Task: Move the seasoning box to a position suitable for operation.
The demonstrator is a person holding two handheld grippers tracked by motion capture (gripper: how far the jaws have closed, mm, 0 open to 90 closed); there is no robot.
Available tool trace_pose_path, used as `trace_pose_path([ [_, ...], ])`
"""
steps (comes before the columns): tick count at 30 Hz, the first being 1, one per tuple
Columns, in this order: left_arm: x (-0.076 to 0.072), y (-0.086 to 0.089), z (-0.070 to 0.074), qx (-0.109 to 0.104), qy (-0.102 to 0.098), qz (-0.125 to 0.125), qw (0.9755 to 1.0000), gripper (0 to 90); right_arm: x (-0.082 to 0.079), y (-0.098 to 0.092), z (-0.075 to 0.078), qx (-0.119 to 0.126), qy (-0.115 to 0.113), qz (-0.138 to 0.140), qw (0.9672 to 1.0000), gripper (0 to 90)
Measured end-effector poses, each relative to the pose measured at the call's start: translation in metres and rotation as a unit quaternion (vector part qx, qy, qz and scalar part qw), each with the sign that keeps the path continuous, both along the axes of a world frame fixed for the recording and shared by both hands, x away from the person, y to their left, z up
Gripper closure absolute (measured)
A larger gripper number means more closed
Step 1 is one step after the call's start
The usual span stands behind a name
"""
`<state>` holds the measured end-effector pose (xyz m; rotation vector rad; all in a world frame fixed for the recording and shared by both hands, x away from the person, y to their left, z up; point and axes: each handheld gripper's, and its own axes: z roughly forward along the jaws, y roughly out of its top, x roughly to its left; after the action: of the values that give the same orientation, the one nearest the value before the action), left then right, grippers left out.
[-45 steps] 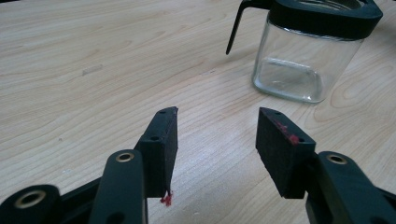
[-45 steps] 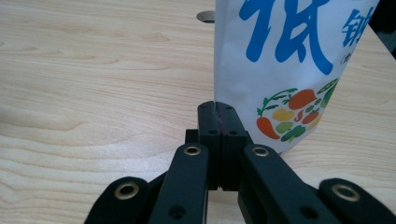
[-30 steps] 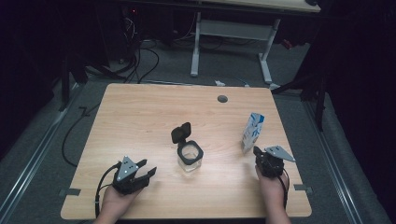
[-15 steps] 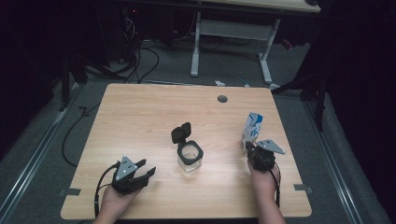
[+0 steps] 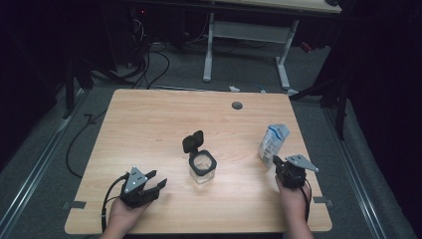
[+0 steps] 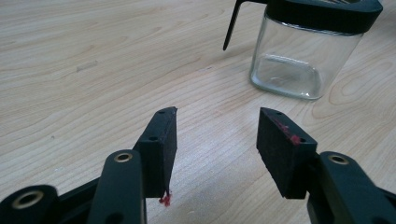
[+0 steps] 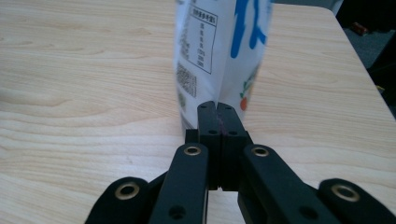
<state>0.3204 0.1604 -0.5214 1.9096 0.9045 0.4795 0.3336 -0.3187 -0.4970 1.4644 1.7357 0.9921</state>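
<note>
The right hand-held gripper (image 7: 217,109), jaws pressed together and empty, points straight at the upright carton (image 7: 219,51) standing just ahead of it near the table's (image 5: 149,124) right edge.
</note>
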Motion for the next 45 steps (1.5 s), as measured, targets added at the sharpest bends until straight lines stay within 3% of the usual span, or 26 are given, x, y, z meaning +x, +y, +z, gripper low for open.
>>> trace_pose_path([
  [3,0.0,0.0,0.0,0.0,0.001,0.0,1.0,48.5,-0.001,-0.004,0.0,0.011,-0.001,0.008,0.9999,88.2],
  [6,0.0,0.001,0.0,-0.001,0.002,0.001,1.0,48.4,-0.002,-0.004,0.001,0.025,-0.001,0.016,0.9996,70.4],
  [11,0.001,0.001,-0.001,0.001,0.004,0.001,1.0,48.2,0.002,-0.001,0.005,0.03,-0.009,0.024,0.9992,54.4],
  [18,0.002,0.003,-0.002,-0.002,0.007,0.004,1.0,48.0,0.013,0.004,0.013,0.018,-0.027,0.022,0.9992,48.7],
  [21,0.003,0.003,-0.002,-0.003,0.008,0.004,1.0,47.9,0.018,0.004,0.012,0.017,-0.022,0.021,0.9994,46.4],
  [24,0.003,0.003,-0.003,-0.003,0.009,0.005,0.9999,47.9,0.022,0.006,0.011,0.013,-0.021,0.022,0.9994,47.8],
  [28,0.003,0.004,-0.003,-0.004,0.01,0.007,0.9999,47.8,0.022,0.006,0.01,0.007,-0.026,0.023,0.9994,61.2],
  [33,0.004,0.004,-0.004,-0.004,0.013,0.008,0.9999,47.9,0.02,0.004,0.011,0.005,-0.031,0.028,0.9991,68.8],
  [45,0.004,0.003,-0.005,-0.001,0.016,0.005,0.9999,47.1,0.015,0.007,0.005,-0.016,-0.056,0.039,0.9976,69.9],
])
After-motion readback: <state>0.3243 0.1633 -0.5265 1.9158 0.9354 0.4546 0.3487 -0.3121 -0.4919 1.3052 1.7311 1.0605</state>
